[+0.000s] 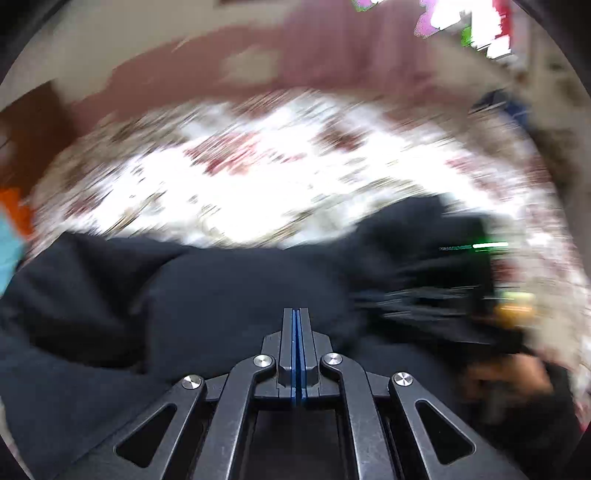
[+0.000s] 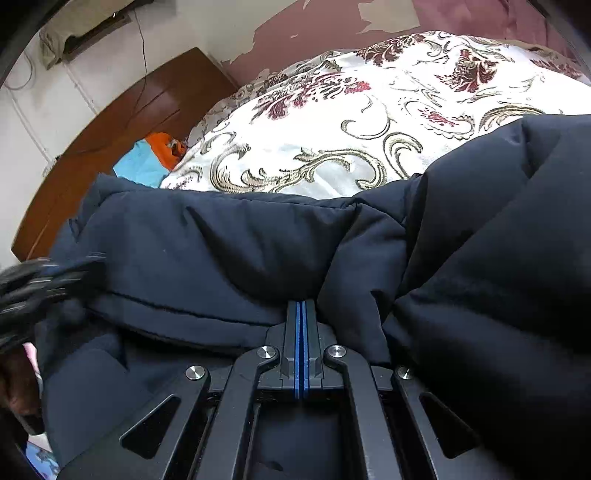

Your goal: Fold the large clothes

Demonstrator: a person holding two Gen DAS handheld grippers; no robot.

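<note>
A dark navy padded jacket point(image 1: 221, 288) lies rumpled on a bed; in the right wrist view the jacket point(image 2: 221, 251) shows thick folds and a stitched seam. My left gripper point(image 1: 296, 313) is shut, its blue pads pressed together with nothing visible between them, tips over the jacket. My right gripper point(image 2: 300, 304) is also shut, pads together, tips resting against a fold of the jacket. The left wrist view is heavily motion-blurred. In it the right gripper point(image 1: 476, 295) appears as a dark smear at the right, with a hand point(image 1: 509, 380) behind it.
A white bedspread point(image 2: 369, 129) with maroon and gold floral print covers the bed beyond the jacket. A brown wooden headboard point(image 2: 110, 129) curves at the left, with an orange and blue cloth point(image 2: 151, 158) beside it. The wall point(image 2: 314, 33) has peeling paint.
</note>
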